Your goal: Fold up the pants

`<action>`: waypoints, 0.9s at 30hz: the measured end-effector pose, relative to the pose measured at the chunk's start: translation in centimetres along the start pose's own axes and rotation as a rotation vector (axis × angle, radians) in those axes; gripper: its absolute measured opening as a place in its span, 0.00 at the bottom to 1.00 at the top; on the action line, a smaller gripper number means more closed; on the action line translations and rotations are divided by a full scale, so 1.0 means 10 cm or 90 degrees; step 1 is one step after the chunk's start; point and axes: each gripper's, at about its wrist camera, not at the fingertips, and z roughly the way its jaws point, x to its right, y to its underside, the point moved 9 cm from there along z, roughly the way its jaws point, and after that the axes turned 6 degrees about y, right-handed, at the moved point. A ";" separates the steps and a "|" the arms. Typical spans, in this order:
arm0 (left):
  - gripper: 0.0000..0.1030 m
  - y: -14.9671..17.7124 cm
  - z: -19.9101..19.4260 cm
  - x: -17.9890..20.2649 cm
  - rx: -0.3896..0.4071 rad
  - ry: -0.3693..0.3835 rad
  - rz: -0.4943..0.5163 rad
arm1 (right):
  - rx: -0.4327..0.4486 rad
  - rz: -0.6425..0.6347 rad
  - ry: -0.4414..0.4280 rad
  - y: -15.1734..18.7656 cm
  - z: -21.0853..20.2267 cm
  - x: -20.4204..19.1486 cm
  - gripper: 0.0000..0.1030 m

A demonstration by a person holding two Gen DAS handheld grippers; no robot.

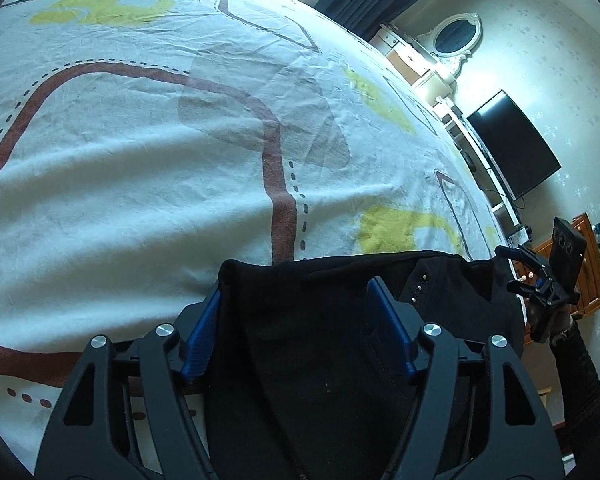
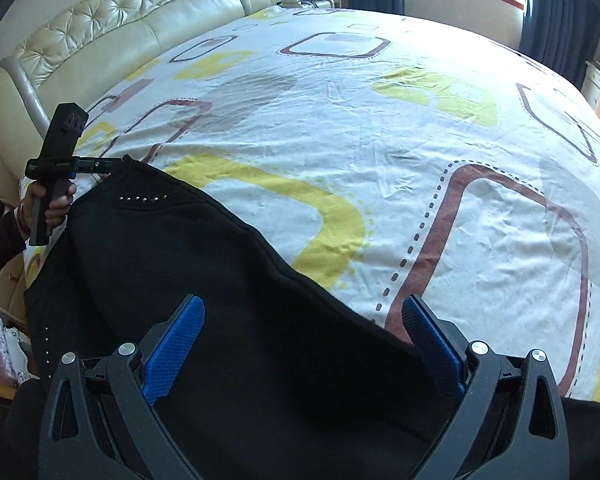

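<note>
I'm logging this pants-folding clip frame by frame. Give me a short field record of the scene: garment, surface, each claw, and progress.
garment: black pants, with small studs, near bed edge
surface: patterned bedsheet
left claw: open, pants between the pads, not pinched
right claw: open wide above the pants, holding nothing
progress: fold stage unclear; much of the pants is out of view

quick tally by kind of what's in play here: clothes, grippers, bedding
pants: 1
grippers: 2, the left gripper and the right gripper
bedsheet: 1
total: 4
</note>
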 end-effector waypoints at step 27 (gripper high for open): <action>0.06 0.22 -1.04 0.82 0.123 0.128 0.022 | 0.118 0.017 0.107 0.61 -1.15 -0.36 0.29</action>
